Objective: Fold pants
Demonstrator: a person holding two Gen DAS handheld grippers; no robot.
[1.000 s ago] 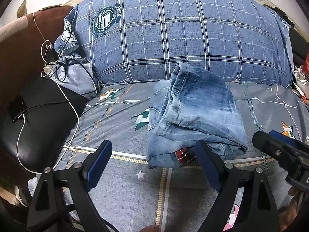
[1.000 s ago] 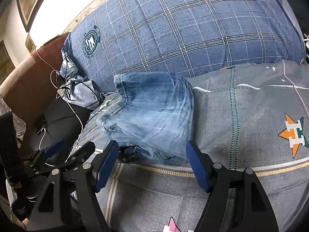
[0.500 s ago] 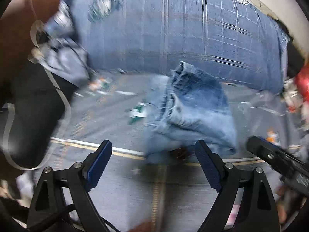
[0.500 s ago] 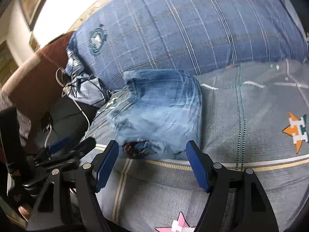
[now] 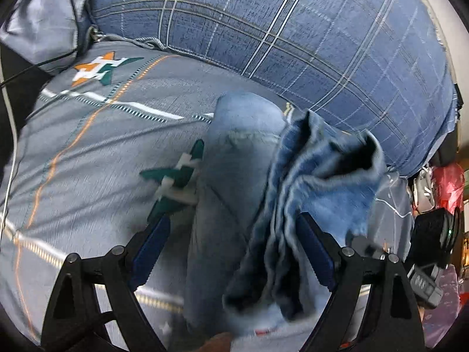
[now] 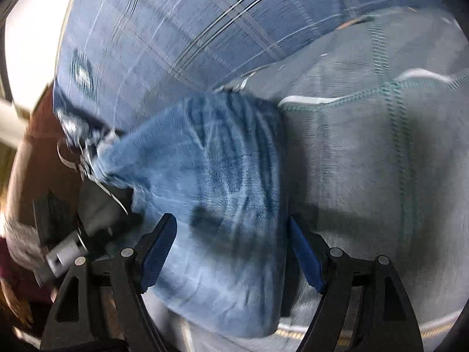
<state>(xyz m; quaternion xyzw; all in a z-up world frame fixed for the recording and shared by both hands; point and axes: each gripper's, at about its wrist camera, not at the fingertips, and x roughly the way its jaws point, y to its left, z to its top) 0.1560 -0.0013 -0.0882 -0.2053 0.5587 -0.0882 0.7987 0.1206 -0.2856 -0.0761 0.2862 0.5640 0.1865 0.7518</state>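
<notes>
The folded light-blue jeans [image 5: 234,182] lie on the grey bedspread [image 5: 88,152]. In the left wrist view my left gripper [image 5: 231,249] is open, its jaws standing on either side of the jeans' left half, with the layered fold edges [image 5: 296,205] bunched by the right jaw. In the right wrist view my right gripper [image 6: 231,252] is open, its jaws straddling the jeans [image 6: 222,193] over their right half. Both views are blurred by motion.
A large blue plaid pillow [image 5: 293,35] stands right behind the jeans. A small grey pillow with black cables [image 5: 44,20] lies at the far left. Red bags and clutter [image 5: 445,187] sit at the right. The other gripper's body [image 6: 67,249] shows at the left.
Both grippers have moved forward from in front of the jeans to right over them, jaws still open. The views have swung and blurred.
</notes>
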